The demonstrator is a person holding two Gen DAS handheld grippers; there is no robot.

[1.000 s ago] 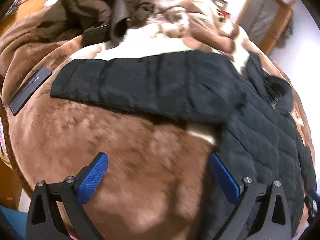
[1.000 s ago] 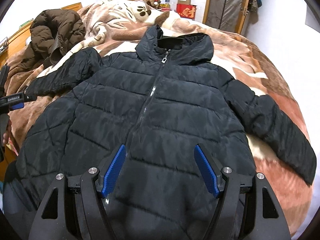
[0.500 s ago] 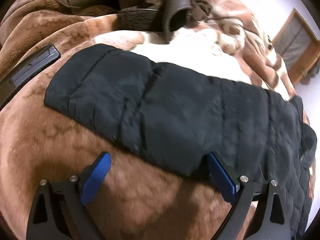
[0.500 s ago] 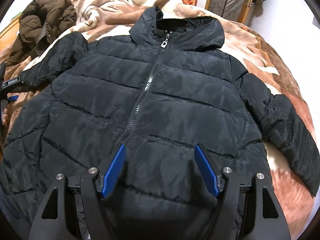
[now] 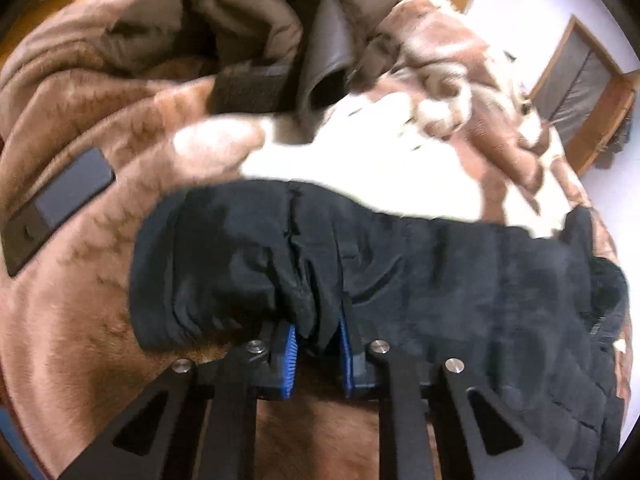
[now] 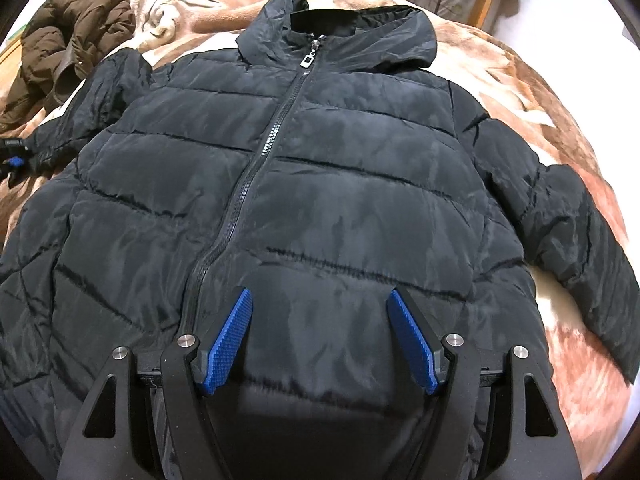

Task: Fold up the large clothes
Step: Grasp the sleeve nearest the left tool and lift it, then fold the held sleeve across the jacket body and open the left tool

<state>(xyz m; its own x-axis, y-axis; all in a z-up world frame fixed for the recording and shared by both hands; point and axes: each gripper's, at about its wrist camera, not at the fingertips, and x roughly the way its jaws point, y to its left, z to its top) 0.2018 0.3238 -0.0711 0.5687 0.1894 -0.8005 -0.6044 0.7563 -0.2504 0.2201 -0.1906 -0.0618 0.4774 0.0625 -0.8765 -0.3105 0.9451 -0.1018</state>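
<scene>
A black quilted hooded jacket (image 6: 312, 184) lies face up and zipped on a brown and cream blanket. Its left sleeve (image 5: 360, 264) stretches out to the side in the left wrist view. My left gripper (image 5: 317, 340) is shut on the near edge of that sleeve, close to the cuff, and the fabric bunches between the blue pads. It also shows small at the far left of the right wrist view (image 6: 14, 160). My right gripper (image 6: 320, 344) is open and hovers over the jacket's lower front, just right of the zipper. The right sleeve (image 6: 580, 248) lies spread out.
A brown jacket (image 5: 256, 20) is heaped at the back of the bed (image 6: 560, 80), also seen in the right wrist view (image 6: 68, 44). A flat dark rectangular device (image 5: 56, 208) lies on the blanket left of the sleeve. A wooden door (image 5: 580, 92) stands beyond.
My left gripper moved in on the sleeve near the cuff and closed on its edge. My right gripper moved forward and lower over the jacket's front and stayed open.
</scene>
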